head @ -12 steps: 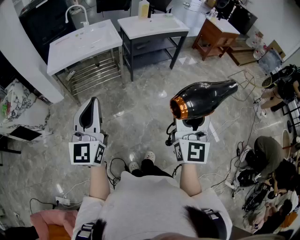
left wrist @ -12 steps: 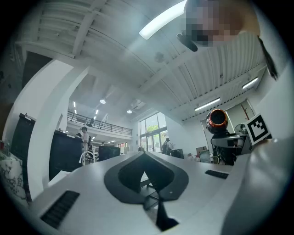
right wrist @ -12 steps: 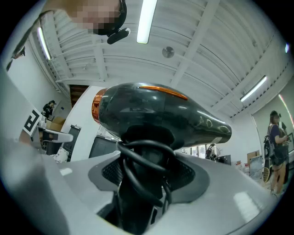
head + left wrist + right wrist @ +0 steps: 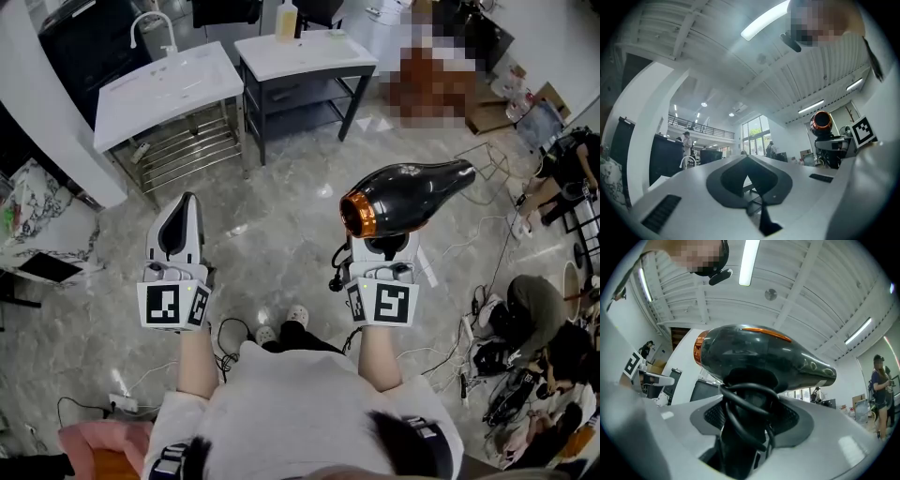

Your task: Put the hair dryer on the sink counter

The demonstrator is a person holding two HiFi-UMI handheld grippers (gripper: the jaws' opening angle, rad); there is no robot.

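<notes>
The right gripper (image 4: 383,247) clamps the hair dryer (image 4: 405,195), left gripper (image 4: 185,206) pressed together — carry it level to the sink counter (image 4: 202,70)

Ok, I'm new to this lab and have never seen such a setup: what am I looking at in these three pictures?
No robot here: a person stands on the floor with a hand-held gripper in each hand. The top-down picture comes from a camera on their head; the other two from cameras riding on each gripper, looking along its jaws. The left hand-held gripper is shut and empty. The right hand-held gripper clamps the handle of a black hair dryer, cord looped round it. The white sink counter with its faucet stands ahead, to the left.
</notes>
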